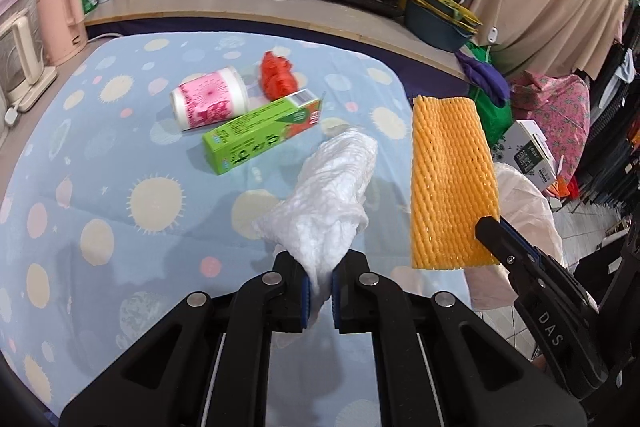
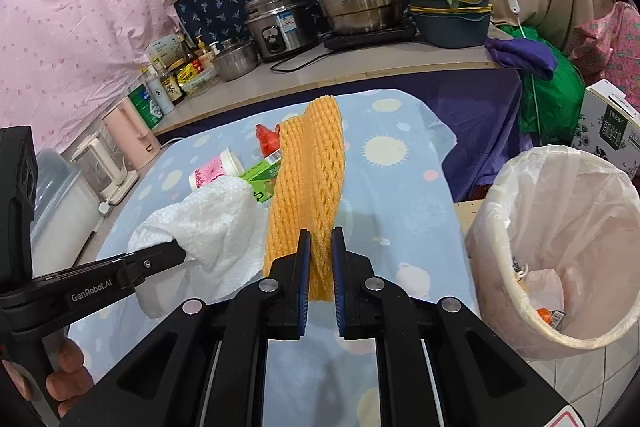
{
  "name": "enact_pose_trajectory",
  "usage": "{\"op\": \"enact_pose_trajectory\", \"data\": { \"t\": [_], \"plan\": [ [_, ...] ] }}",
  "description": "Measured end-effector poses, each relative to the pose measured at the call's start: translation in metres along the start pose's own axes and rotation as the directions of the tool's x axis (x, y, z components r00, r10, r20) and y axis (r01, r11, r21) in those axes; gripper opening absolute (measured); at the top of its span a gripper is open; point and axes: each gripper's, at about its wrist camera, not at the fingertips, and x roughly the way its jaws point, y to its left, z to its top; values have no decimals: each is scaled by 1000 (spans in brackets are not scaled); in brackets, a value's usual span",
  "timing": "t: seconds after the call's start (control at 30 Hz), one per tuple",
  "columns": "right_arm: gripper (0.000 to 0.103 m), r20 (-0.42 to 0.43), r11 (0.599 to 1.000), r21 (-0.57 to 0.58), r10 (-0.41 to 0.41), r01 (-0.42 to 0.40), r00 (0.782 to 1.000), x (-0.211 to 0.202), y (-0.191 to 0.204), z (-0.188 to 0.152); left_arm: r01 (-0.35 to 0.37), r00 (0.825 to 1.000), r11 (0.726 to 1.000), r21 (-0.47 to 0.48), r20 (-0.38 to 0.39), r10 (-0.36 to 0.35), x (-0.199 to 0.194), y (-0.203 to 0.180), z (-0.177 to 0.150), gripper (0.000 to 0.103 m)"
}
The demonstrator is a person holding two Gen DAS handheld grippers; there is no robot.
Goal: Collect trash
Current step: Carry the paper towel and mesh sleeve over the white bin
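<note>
The left gripper (image 1: 320, 281) clamps a white paper towel (image 1: 328, 203); at its three o'clock, the right gripper (image 2: 320, 247) pinches an orange foam net (image 2: 308, 183).

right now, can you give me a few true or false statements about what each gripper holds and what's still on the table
1. The left gripper is shut on a crumpled white paper towel. True.
2. The right gripper holds the green carton. False: it is shut on the orange foam fruit net; the green carton lies on the table.
3. The lined trash bin is empty. False: some scraps lie at its bottom.
4. A pink-labelled cup lies on its side on the tablecloth. True.
5. A red crumpled bag lies beyond the carton. True.
</note>
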Motion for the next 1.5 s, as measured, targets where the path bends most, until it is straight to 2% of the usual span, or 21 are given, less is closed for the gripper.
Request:
{"op": "enact_pose_trajectory", "data": {
  "t": [0.33, 0.73, 1.17, 1.5],
  "plan": [
    [10, 47, 990, 112, -92, 86, 995, -30, -70, 0, 63, 998, 991, 114, -1, -63, 8, -76, 5, 7],
    [10, 69, 961, 217, -192, 173, 979, -55, -142, -6, 128, 992, 963, 238, -15, -128, 20, -159, 6, 7],
    [10, 58, 927, 303, -251, 223, 966, -66, -195, -16, 155, 988, 941, 302, -53, -146, 42, -210, 1, 7],
    [10, 42, 911, 334, -270, 241, 962, -66, -212, -21, 167, 986, 926, 339, -78, -149, 57, -234, -3, 7]
  ]
}}
